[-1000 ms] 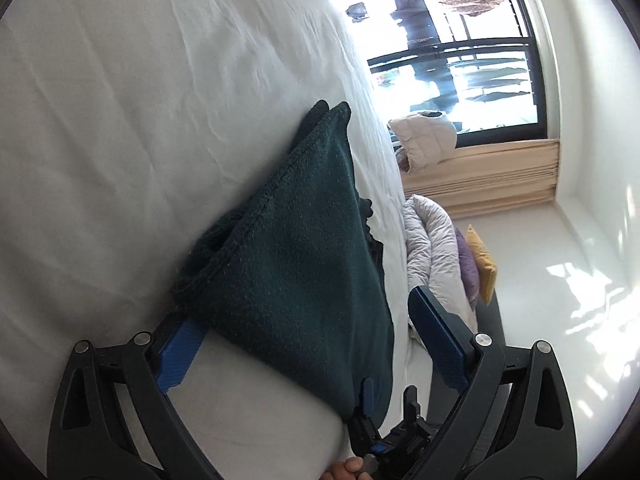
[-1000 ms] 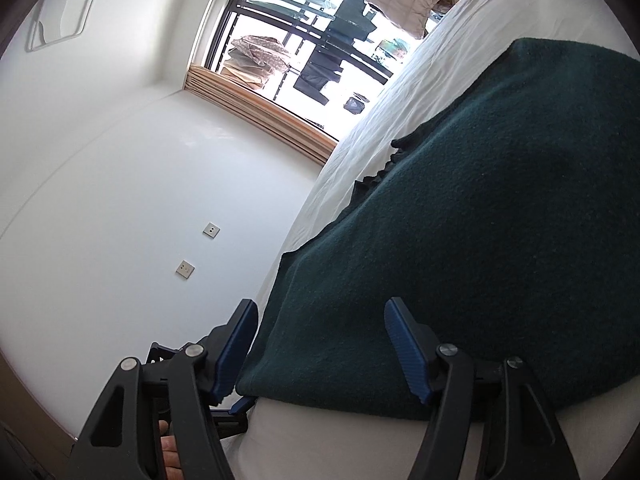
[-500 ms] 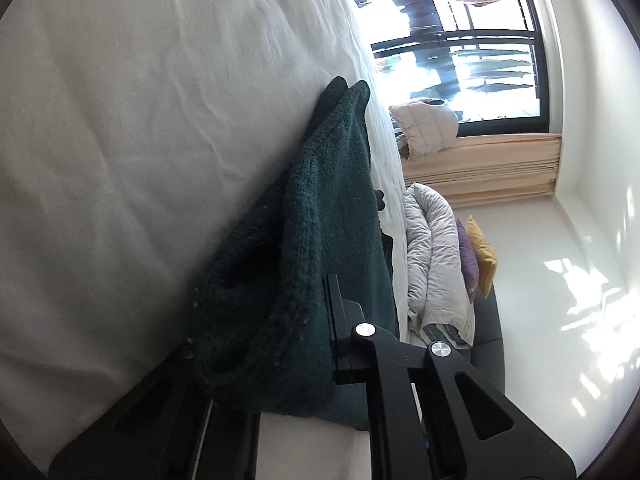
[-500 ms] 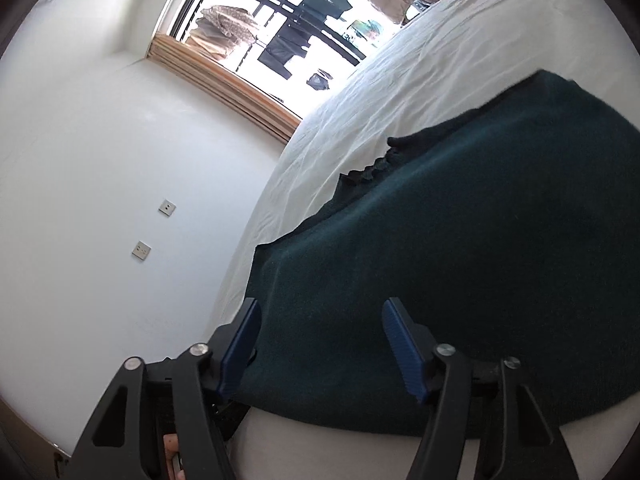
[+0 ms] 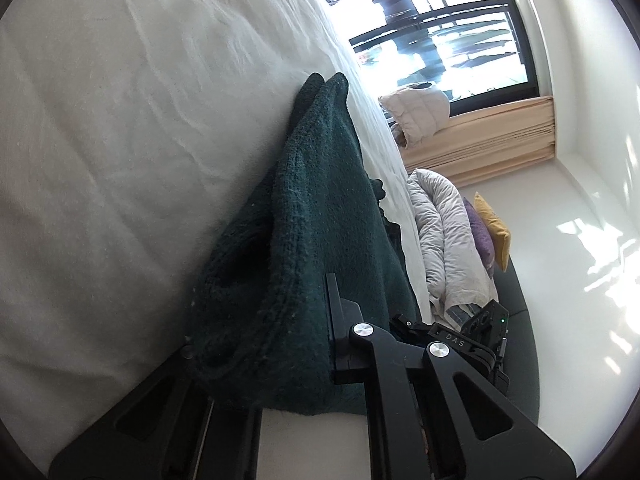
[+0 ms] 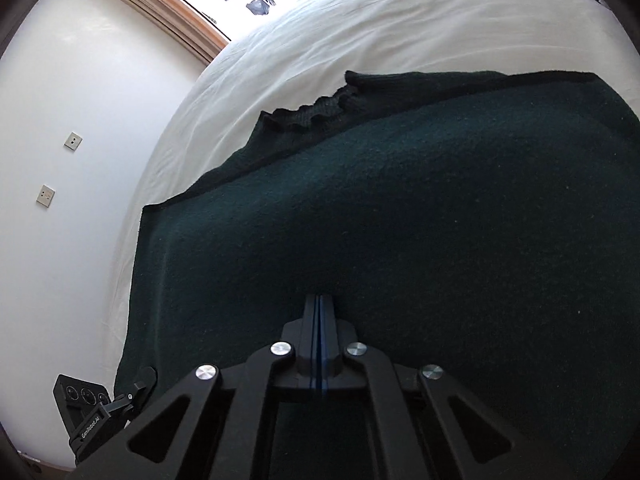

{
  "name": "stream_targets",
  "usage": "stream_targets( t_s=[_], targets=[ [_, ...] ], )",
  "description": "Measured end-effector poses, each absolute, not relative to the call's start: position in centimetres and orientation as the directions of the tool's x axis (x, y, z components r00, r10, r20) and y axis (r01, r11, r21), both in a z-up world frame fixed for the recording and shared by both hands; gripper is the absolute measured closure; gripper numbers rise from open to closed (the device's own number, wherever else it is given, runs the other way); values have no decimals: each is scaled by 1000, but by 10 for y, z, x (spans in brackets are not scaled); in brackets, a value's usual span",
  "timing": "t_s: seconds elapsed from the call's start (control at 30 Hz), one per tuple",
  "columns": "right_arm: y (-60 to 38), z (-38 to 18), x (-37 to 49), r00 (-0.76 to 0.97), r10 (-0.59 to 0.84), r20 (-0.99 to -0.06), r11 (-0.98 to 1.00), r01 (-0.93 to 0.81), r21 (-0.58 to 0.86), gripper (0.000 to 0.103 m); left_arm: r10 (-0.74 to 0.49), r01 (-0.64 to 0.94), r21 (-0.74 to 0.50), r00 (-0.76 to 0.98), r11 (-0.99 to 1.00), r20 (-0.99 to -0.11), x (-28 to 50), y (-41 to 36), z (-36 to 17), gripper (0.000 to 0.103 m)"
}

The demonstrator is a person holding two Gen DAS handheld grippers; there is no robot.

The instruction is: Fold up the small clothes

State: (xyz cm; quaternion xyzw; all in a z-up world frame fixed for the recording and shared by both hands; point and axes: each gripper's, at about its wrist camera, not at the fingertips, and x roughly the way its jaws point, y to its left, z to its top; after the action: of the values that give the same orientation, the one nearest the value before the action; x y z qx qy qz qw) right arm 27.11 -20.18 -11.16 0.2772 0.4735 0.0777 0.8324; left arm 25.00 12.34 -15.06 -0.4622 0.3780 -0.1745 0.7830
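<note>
A dark green knit garment (image 6: 400, 208) lies spread on the white bed sheet (image 6: 360, 20). In the left wrist view its near edge (image 5: 296, 280) is bunched up between my left gripper's jaws; my left gripper (image 5: 280, 344) is shut on that thick fold. In the right wrist view my right gripper (image 6: 319, 312) is shut with its blue pads pressed together at the garment's near hem; whether cloth is pinched between them is hidden.
The bed (image 5: 120, 120) fills most of both views. A rumpled grey duvet (image 5: 444, 240) and purple and yellow cushions (image 5: 488, 232) lie beyond the bed's edge. A window (image 5: 440, 28) with a beige jacket (image 5: 416, 116) stands behind. The white wall (image 6: 60, 140) carries two sockets.
Both grippers went from open to shut. The left closed on the bunched garment edge half a second ago; the right moved onto the hem and closed just now.
</note>
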Motion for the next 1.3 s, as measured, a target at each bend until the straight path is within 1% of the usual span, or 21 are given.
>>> stream_targets(
  t_s=[0.23, 0.27, 0.33, 0.4, 0.47, 0.5, 0.53, 0.57, 0.67, 0.7, 0.77, 0.8, 0.83, 0.9, 0.93, 1.0, 1.07, 1.3],
  targets=[
    [-207, -120, 264, 582, 413, -701, 823, 92, 561, 103, -580, -65, -806, 662, 588, -476, 252, 116, -136, 96],
    [-209, -120, 263, 591, 430, -682, 807, 86, 584, 103, -571, -61, -796, 664, 603, -483, 254, 114, -132, 96],
    [-223, -121, 258, 604, 502, -619, 730, 89, 678, 103, -557, -54, -780, 670, 624, -492, 255, 110, -124, 96],
    [-241, -117, 249, 621, 557, -551, 639, 104, 763, 89, -542, -36, -759, 678, 650, -496, 258, 105, -113, 96],
    [-260, -106, 242, 671, 559, -487, 592, 88, 801, 49, -528, -19, -739, 687, 673, -500, 263, 97, -100, 96],
    [-268, -99, 239, 688, 560, -462, 577, 77, 813, 42, -523, -8, -729, 692, 685, -498, 266, 91, -92, 96],
    [-275, -95, 238, 693, 570, -442, 560, 66, 826, 32, -515, 6, -716, 698, 698, -497, 268, 83, -82, 96],
    [-282, -94, 238, 689, 588, -424, 537, 60, 841, 28, -503, 22, -695, 707, 719, -497, 272, 74, -73, 96],
    [-303, -98, 239, 672, 640, -372, 445, 71, 893, 28, -485, 139, -580, 718, 803, -499, 278, 16, -37, 96],
    [-310, -101, 239, 673, 648, -356, 419, 76, 905, 28, -484, 200, -515, 714, 833, -505, 277, -10, -26, 96],
    [-325, -107, 237, 676, 660, -329, 372, 87, 924, 24, -453, 334, -308, 705, 891, -546, 270, -71, -15, 96],
    [-330, -109, 238, 678, 661, -322, 356, 94, 930, 24, -441, 394, -212, 697, 895, -566, 264, -100, -19, 96],
    [-336, -111, 236, 677, 666, -313, 338, 100, 936, 24, -432, 435, -147, 684, 888, -588, 258, -121, -25, 96],
    [-343, -115, 235, 675, 679, -287, 302, 99, 948, 24, -407, 494, -44, 660, 868, -631, 246, -154, -44, 96],
    [-343, -116, 236, 669, 685, -289, 301, 101, 948, 24, -390, 510, -3, 653, 860, -650, 241, -165, -55, 96],
    [-342, -116, 238, 652, 695, -303, 316, 102, 943, 24, -352, 528, 58, 640, 848, -683, 233, -179, -75, 96],
    [-338, -112, 239, 638, 702, -317, 336, 96, 937, 22, -334, 528, 96, 657, 844, -676, 229, -184, -79, 96],
    [-323, -104, 253, 592, 707, -387, 406, 109, 907, 21, -320, 534, 129, 664, 836, -676, 220, -190, -79, 96]
  ],
)
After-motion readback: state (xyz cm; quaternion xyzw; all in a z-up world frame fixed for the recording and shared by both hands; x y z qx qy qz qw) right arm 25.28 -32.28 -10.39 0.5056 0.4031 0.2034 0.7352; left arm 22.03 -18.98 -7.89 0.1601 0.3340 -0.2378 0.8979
